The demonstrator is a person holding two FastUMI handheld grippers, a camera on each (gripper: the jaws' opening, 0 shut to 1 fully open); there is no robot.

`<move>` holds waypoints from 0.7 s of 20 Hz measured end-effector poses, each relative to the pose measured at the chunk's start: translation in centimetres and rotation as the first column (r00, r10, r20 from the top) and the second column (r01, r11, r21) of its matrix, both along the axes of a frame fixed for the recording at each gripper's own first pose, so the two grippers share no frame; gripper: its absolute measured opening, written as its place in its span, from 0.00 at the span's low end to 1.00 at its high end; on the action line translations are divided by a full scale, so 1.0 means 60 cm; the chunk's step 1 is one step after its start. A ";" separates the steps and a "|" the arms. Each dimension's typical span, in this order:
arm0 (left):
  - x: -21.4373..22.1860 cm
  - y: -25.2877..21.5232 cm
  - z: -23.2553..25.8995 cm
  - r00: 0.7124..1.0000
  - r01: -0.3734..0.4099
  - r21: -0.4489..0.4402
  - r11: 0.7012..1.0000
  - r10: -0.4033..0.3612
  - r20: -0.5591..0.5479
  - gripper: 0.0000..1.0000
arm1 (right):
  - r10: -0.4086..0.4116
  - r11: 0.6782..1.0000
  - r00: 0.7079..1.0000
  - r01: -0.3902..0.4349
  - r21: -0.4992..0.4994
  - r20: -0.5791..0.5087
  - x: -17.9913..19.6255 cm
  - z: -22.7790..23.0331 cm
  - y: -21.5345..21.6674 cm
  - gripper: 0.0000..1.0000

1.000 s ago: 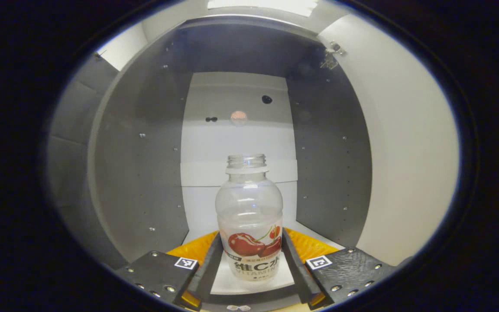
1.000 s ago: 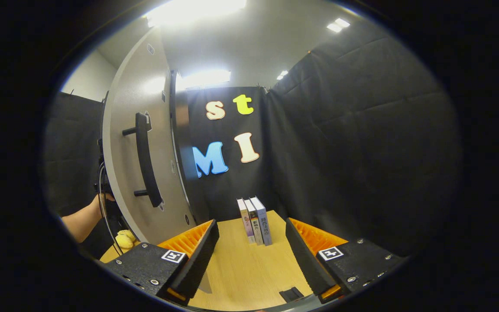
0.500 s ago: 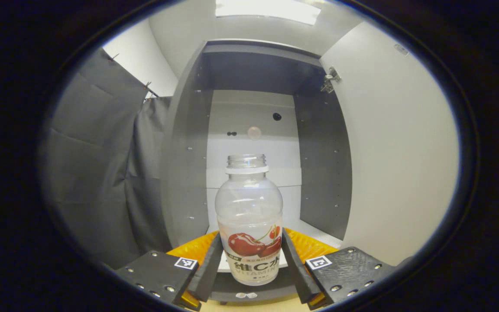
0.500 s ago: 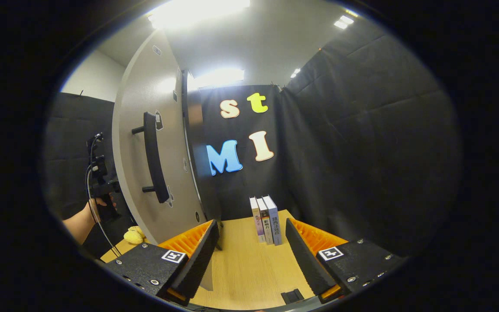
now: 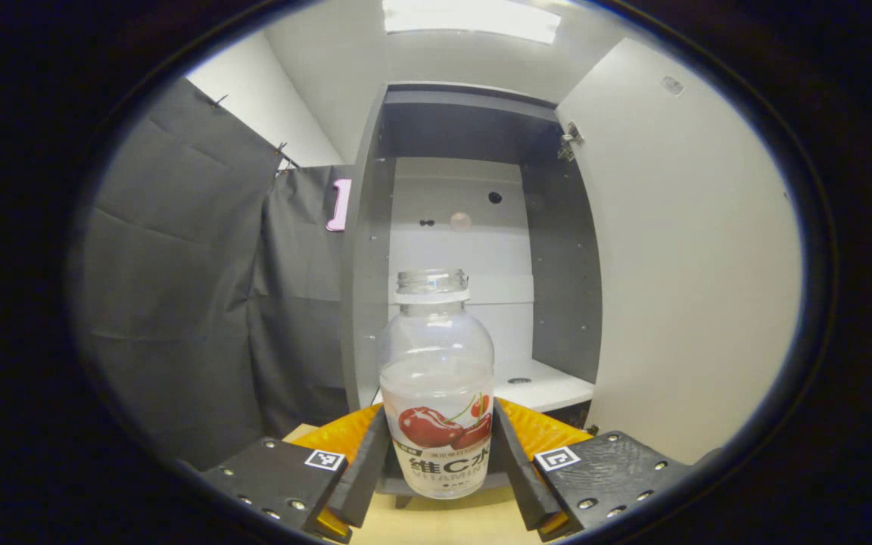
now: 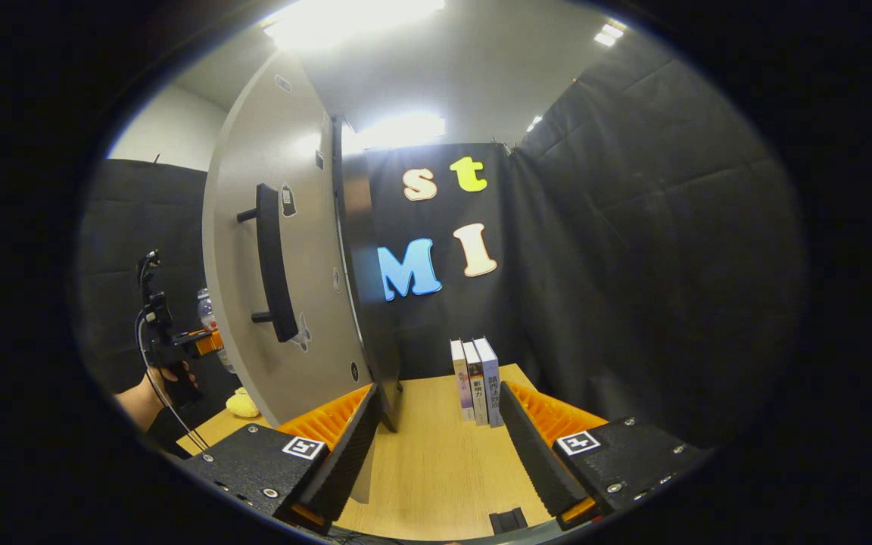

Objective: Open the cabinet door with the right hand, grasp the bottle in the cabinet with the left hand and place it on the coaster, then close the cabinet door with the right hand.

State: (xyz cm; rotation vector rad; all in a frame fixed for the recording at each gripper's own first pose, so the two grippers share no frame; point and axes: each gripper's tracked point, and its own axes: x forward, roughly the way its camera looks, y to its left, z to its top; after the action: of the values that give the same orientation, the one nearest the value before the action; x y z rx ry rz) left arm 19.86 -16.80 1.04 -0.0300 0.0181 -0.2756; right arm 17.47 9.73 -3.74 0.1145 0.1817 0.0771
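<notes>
A clear capless bottle (image 5: 437, 378) with a cherry label stands upright between my left gripper's (image 5: 437, 454) fingers, which are shut on it, out in front of the open cabinet (image 5: 474, 250). The cabinet door (image 5: 678, 257) swings out on the right in the left gripper view. In the right gripper view the same door (image 6: 284, 250) with its dark bar handle (image 6: 272, 272) stands at the left. My right gripper (image 6: 440, 443) is open over the wooden table (image 6: 436, 462), holding nothing. Beyond the door, a hand holds the left gripper (image 6: 179, 348) with the bottle (image 6: 207, 306) peeking out.
Three upright books (image 6: 475, 381) stand on the table by the black cloth wall. A yellow soft object (image 6: 243, 403) lies on the table under the door's edge. A small black block (image 6: 508, 521) sits at the near table edge.
My left gripper has pulled the bottle back out of the cabinet; the cabinet looks farther off and the table edge shows below. The right gripper view shifted slightly left-to-right; the left gripper emerged from behind the door.
</notes>
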 end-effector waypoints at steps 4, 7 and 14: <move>-0.043 0.021 -0.046 0.999 -0.027 -0.008 1.000 0.026 -0.034 0.80 | 0.023 1.000 1.000 -0.023 0.015 -0.002 0.003 -0.008 0.006 0.95; -0.080 0.046 -0.078 0.998 -0.050 -0.014 0.999 0.049 -0.042 0.80 | 0.032 0.999 0.999 -0.031 0.020 -0.014 0.005 -0.017 0.009 0.95; -0.135 0.100 -0.163 0.993 -0.092 0.004 0.996 0.092 -0.069 0.76 | 0.059 0.998 0.998 -0.058 0.019 -0.035 0.006 -0.035 0.030 0.95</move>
State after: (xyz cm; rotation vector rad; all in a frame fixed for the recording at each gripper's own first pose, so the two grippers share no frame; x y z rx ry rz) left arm 11.74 -10.78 -8.72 -0.0398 0.0854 -0.1818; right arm 17.83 11.54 -5.85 0.1281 0.2196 0.1351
